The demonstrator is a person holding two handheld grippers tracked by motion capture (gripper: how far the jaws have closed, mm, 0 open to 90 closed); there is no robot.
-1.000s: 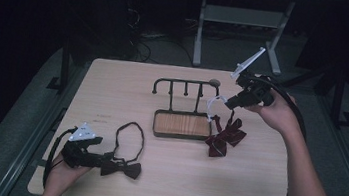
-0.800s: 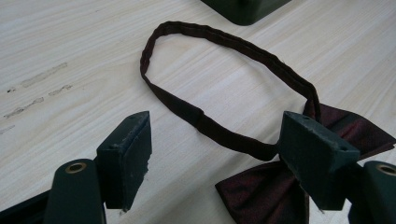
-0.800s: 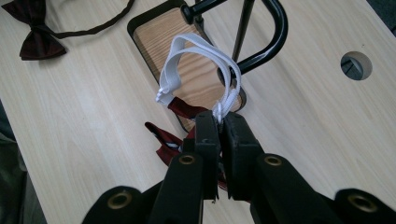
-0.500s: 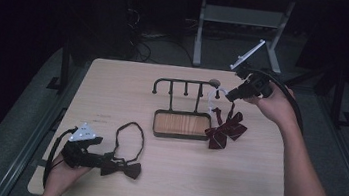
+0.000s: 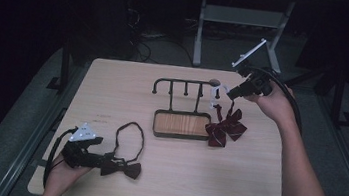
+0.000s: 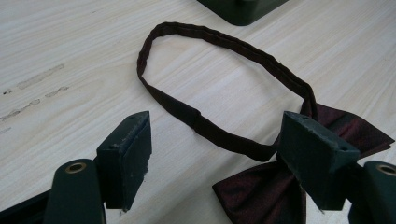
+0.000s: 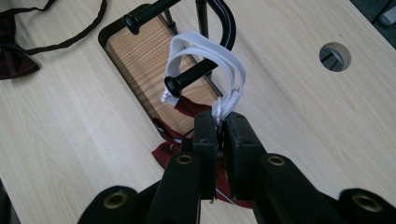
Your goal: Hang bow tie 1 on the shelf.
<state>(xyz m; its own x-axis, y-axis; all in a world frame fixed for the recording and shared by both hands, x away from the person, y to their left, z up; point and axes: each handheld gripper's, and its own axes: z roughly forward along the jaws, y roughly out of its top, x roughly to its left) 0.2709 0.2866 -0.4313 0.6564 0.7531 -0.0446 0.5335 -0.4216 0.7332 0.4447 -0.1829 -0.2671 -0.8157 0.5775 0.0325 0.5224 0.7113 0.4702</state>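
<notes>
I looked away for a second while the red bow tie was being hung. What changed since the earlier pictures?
The right gripper carried the white strap toward the rack and looped it over the end peg; the red bow tie shifted left, hanging beneath. Its jaws pinch the strap. The left gripper and dark bow tie stayed put.

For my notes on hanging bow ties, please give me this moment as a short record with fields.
Rack: black peg rack with wooden base, mid-table
Right tongs: shut on white strap, which is looped over an end peg
Red bow tie: hangs from the strap, touching the table beside the rack
Left tongs: open, low over dark bow tie
Dark bow tie strap: lies in a loop on the table
</notes>
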